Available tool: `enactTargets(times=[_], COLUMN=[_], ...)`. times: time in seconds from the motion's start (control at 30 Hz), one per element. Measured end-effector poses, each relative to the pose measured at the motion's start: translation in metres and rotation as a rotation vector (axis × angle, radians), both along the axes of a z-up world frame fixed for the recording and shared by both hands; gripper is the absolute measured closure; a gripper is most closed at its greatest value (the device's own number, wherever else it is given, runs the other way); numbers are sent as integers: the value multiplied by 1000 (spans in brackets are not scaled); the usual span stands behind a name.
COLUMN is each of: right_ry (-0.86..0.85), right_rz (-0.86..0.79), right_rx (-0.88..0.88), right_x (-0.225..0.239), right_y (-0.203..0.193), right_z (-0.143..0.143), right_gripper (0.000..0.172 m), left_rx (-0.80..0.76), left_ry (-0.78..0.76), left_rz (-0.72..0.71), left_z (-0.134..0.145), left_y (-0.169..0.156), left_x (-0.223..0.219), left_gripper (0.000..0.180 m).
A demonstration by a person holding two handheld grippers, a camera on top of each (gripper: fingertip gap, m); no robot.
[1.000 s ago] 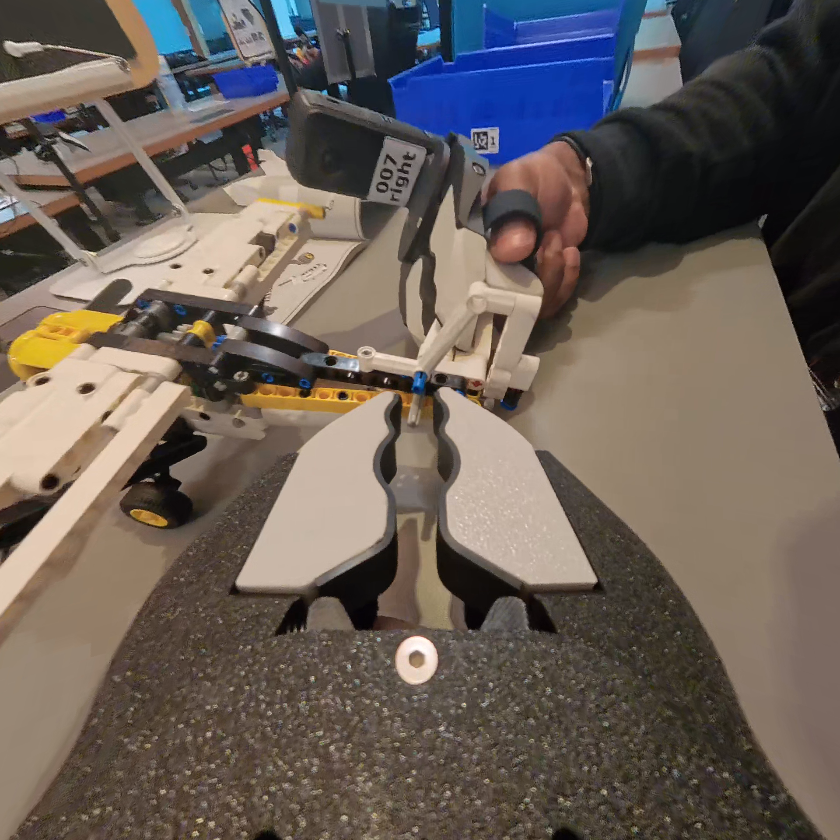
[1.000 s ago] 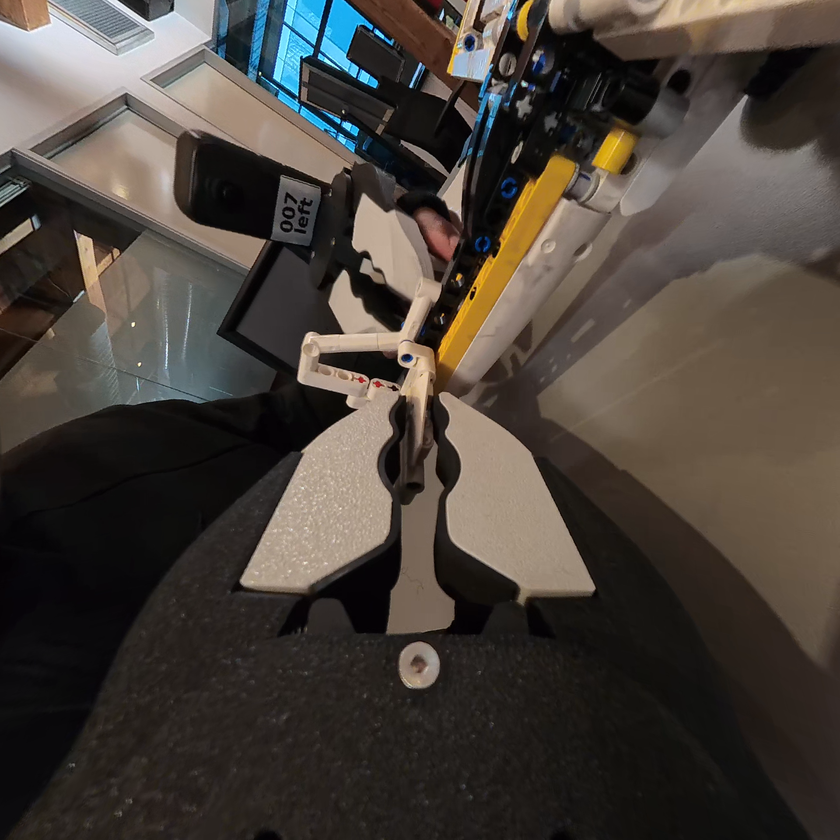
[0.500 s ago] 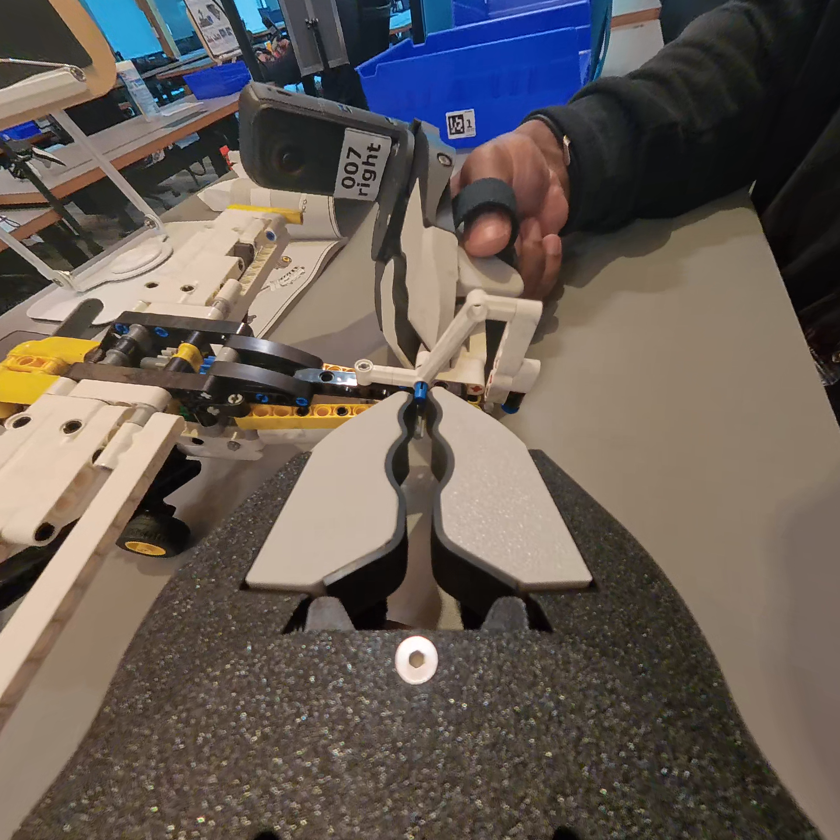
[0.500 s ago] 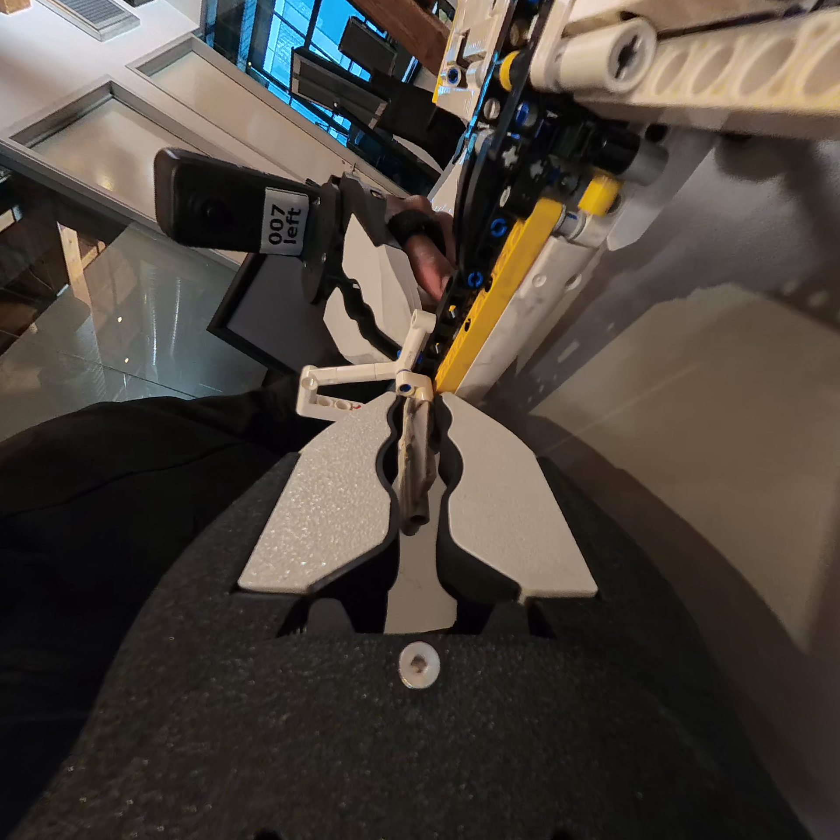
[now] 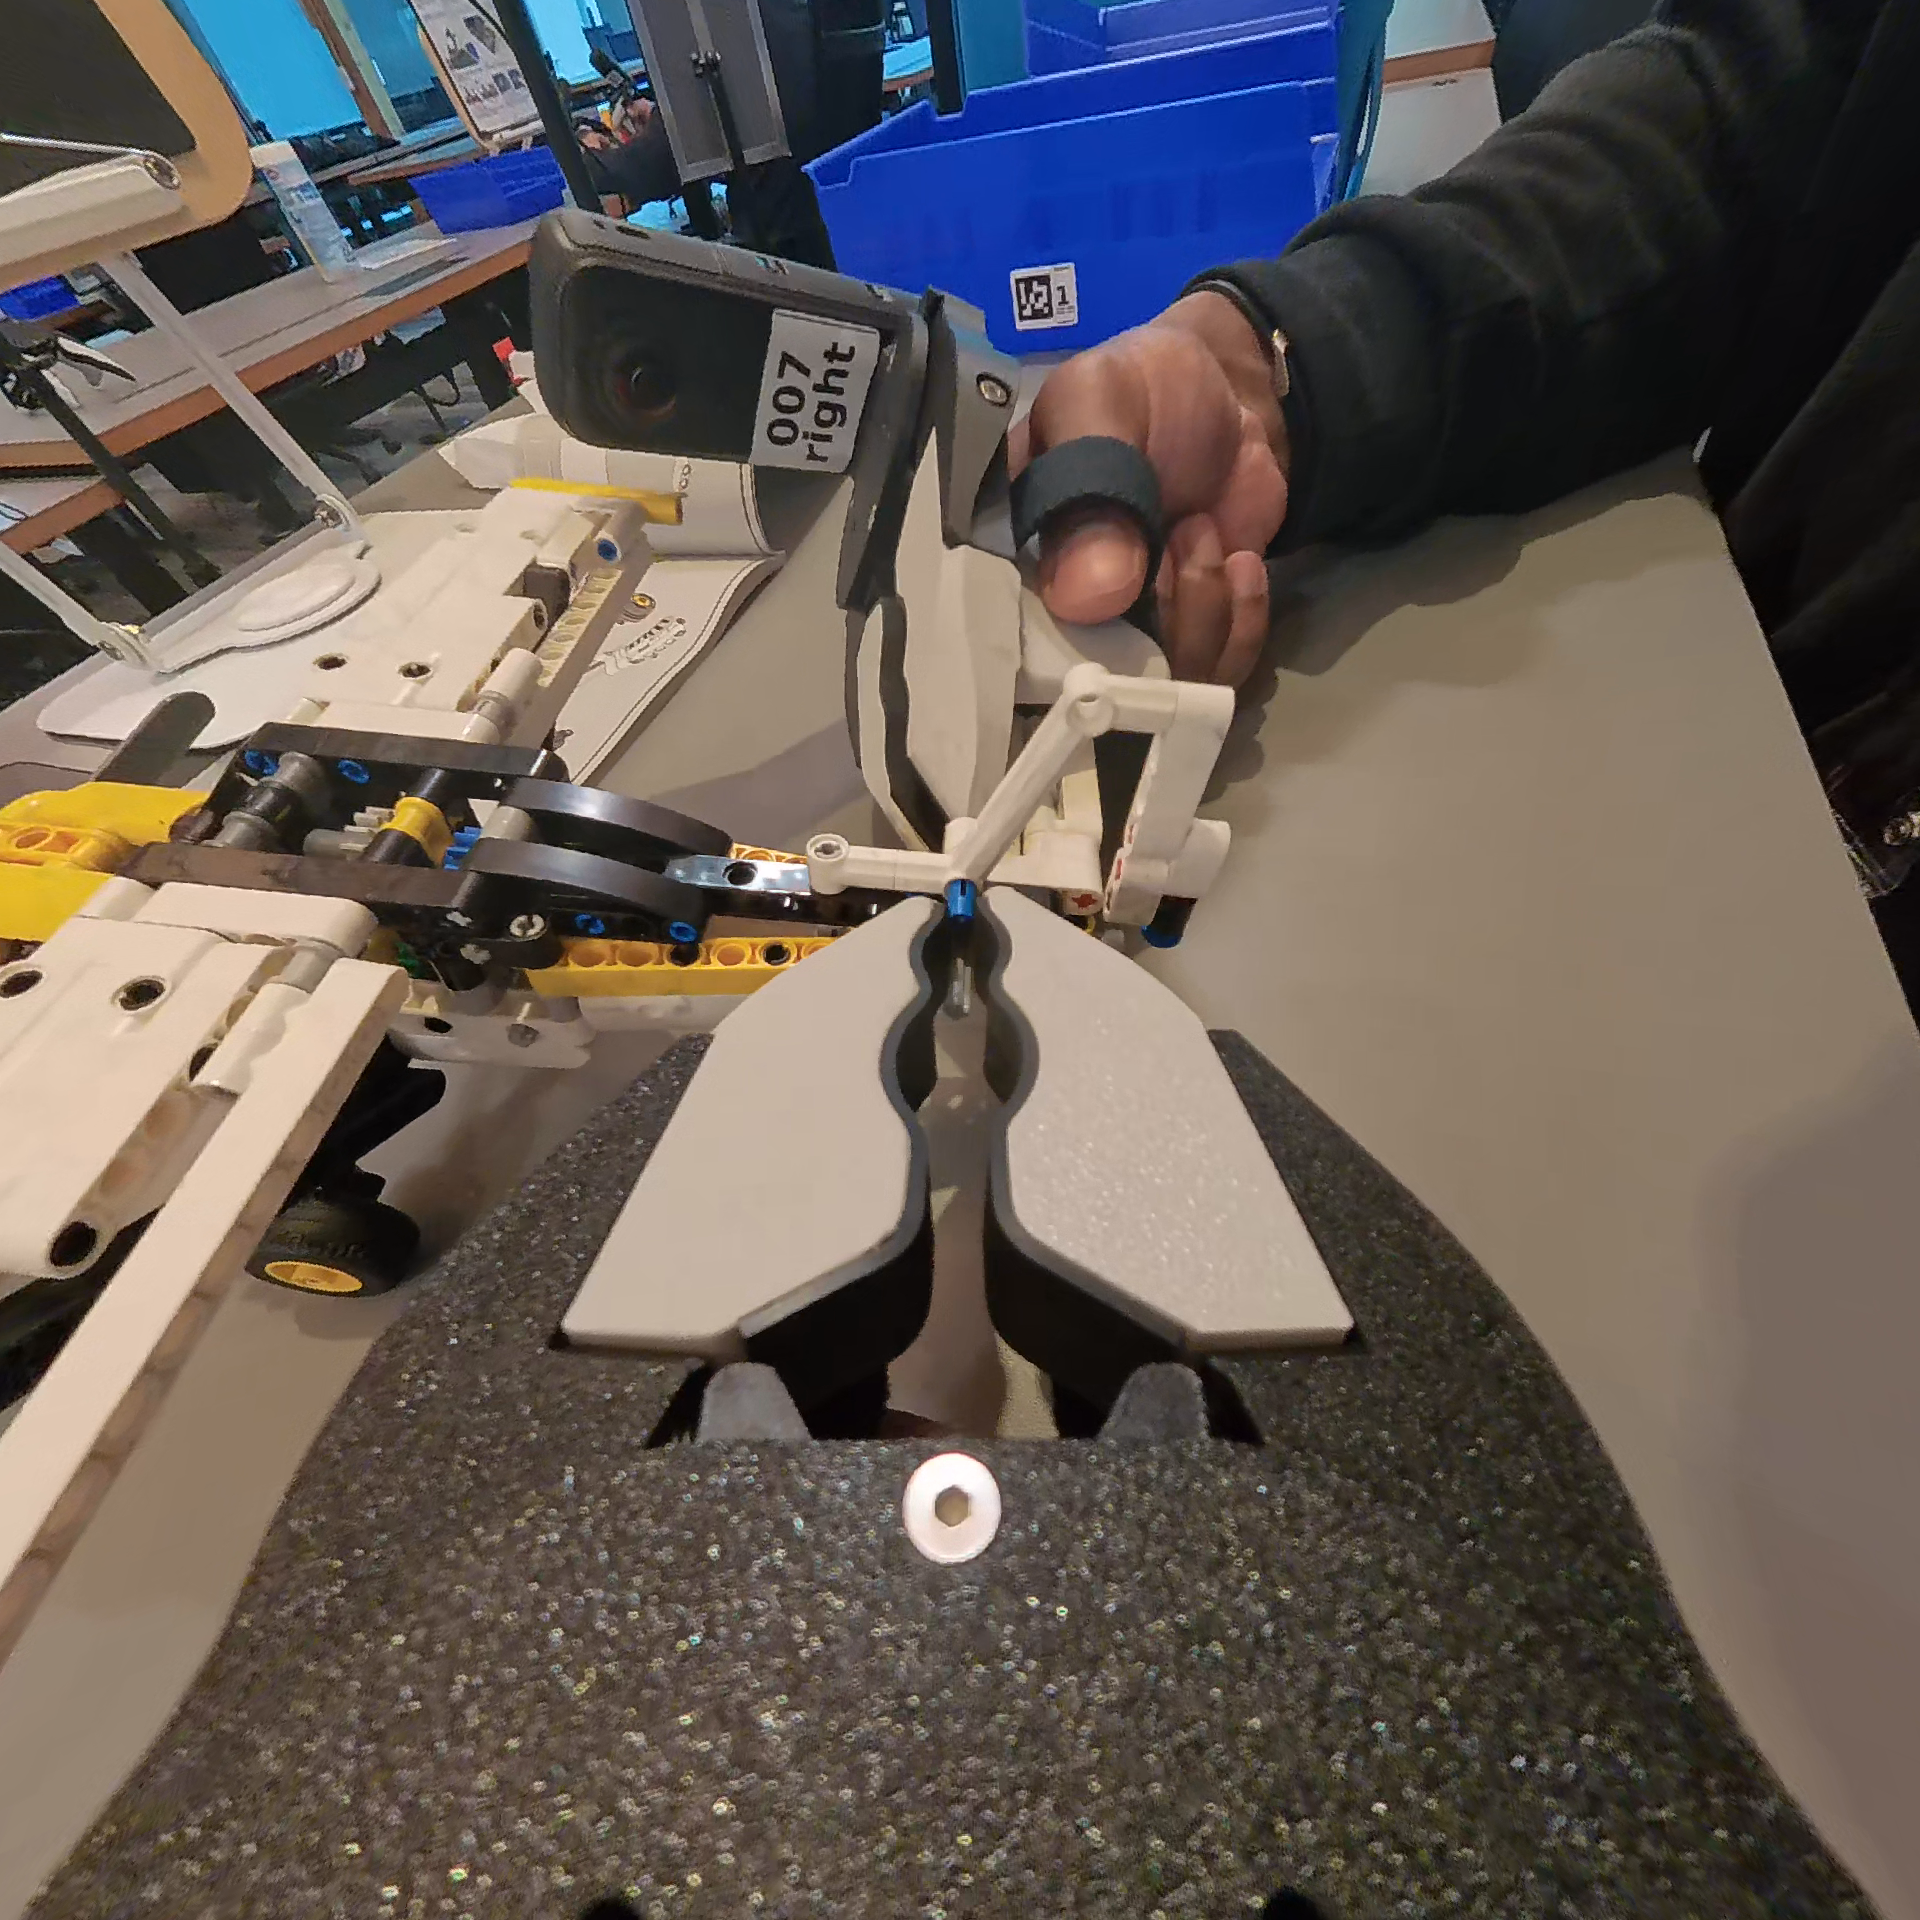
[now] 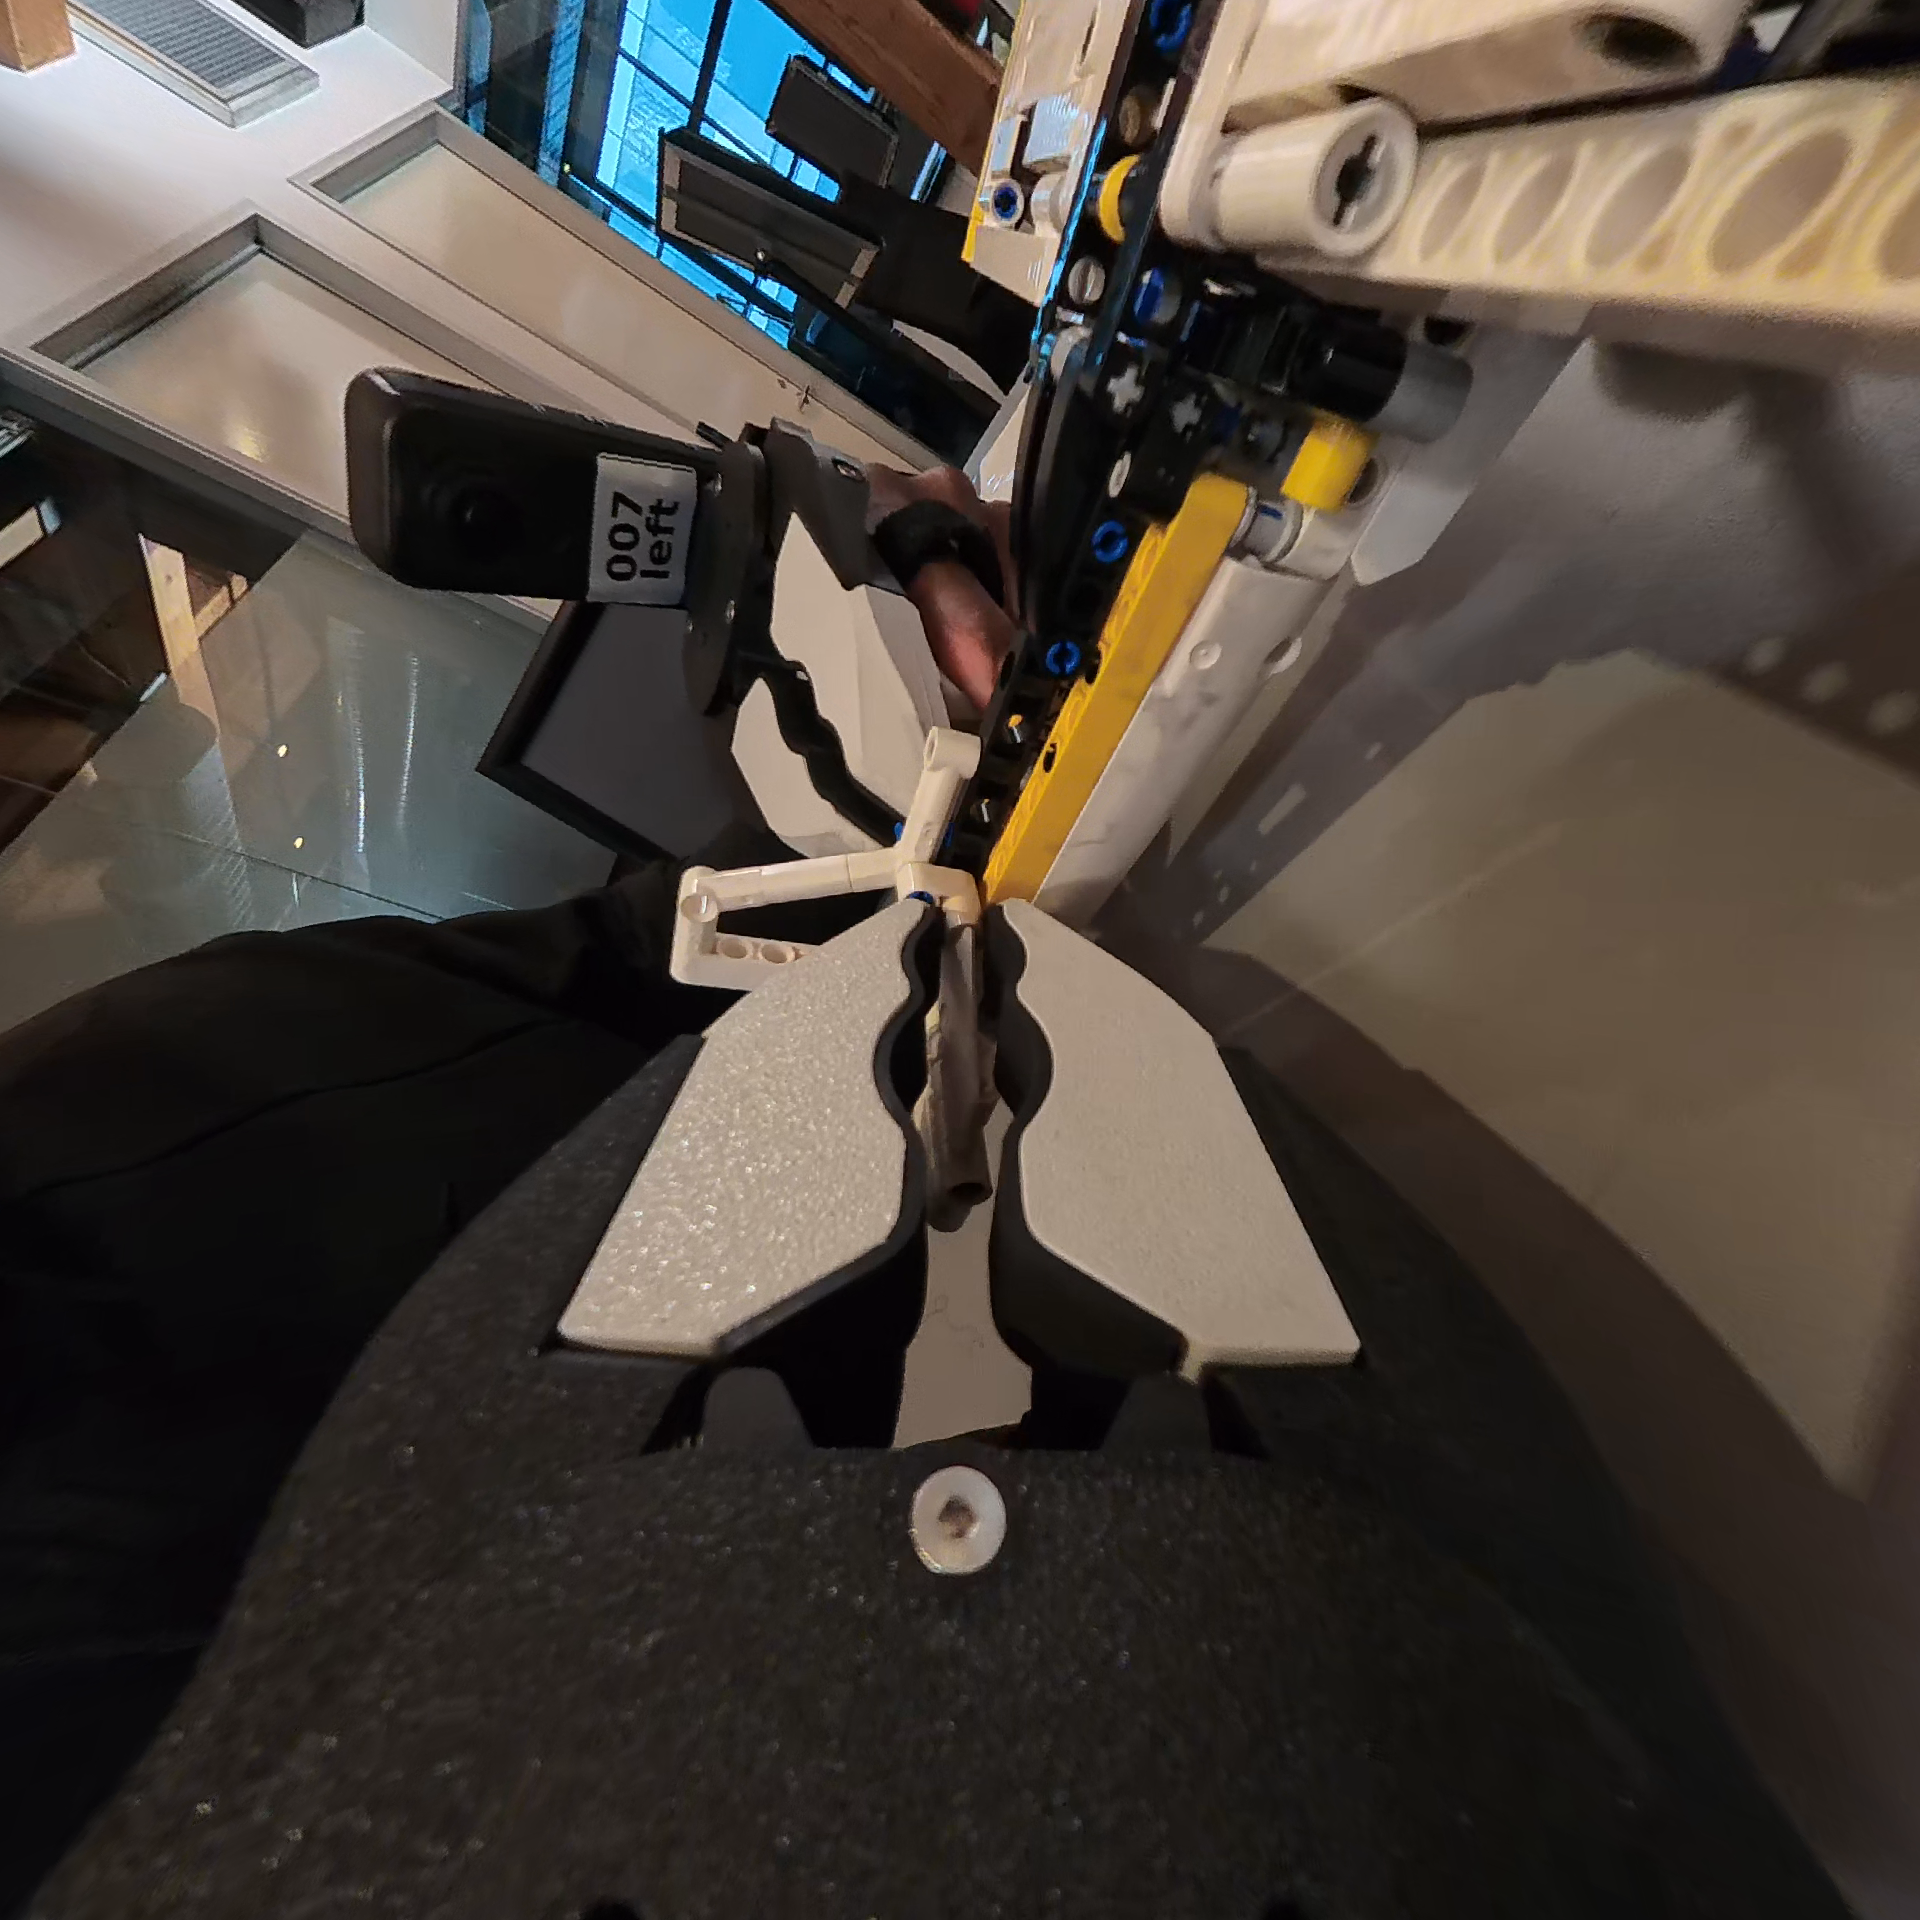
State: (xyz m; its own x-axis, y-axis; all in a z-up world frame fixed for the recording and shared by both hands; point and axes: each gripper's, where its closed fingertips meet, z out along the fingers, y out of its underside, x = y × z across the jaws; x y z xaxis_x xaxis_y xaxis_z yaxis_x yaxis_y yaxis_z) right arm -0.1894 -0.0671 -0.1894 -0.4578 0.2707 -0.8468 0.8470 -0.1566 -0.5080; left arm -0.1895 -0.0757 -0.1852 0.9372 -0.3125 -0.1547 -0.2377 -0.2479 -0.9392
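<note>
My left gripper (image 5: 958, 920) is shut on a small blue pin (image 5: 958, 900) with a grey stub behind it. The pin sticks out of the joint of a white rod linkage (image 5: 1039, 774) at the end of a yellow, black and white brick-built vehicle (image 5: 416, 883). My right gripper (image 6: 961, 920) is shut on a pale rod (image 6: 961, 1070) of the same linkage (image 6: 790, 883), lying lengthwise between its pads. In the left wrist view the right gripper (image 5: 925, 790) comes down on the joint from behind, held by a hand (image 5: 1164, 468). The left gripper also shows in the right wrist view (image 6: 831, 769).
The vehicle's white boom (image 5: 125, 1164) runs along the left of the grey table (image 5: 1507, 1039). A printed booklet (image 5: 675, 644) and a white stand (image 5: 208, 613) lie behind it. Blue bins (image 5: 1091, 177) stand at the back. A dark sleeve (image 5: 1558, 260) crosses the right. The tips of both grippers are at nearly the same place.
My left gripper's fingers closed onto the blue pin. My right gripper slid further along the pale rod towards the joint and tightened on it. Both grippers moved closer together.
</note>
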Motion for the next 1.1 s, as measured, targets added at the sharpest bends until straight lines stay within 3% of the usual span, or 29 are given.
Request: enactTargets(times=[0.5, 1.1], right_ry=[-22, -16], right_rz=[-42, -22], right_rx=[-14, 50], right_x=[5, 4], right_y=[18, 7], right_z=[-1, -8], right_gripper=[163, 168], left_rx=[10, -19], left_ry=[44, 84], left_rz=[8, -4], left_z=[-1, -6], left_y=[-2, -6], left_x=[-3, -9], left_gripper=[176, 176])
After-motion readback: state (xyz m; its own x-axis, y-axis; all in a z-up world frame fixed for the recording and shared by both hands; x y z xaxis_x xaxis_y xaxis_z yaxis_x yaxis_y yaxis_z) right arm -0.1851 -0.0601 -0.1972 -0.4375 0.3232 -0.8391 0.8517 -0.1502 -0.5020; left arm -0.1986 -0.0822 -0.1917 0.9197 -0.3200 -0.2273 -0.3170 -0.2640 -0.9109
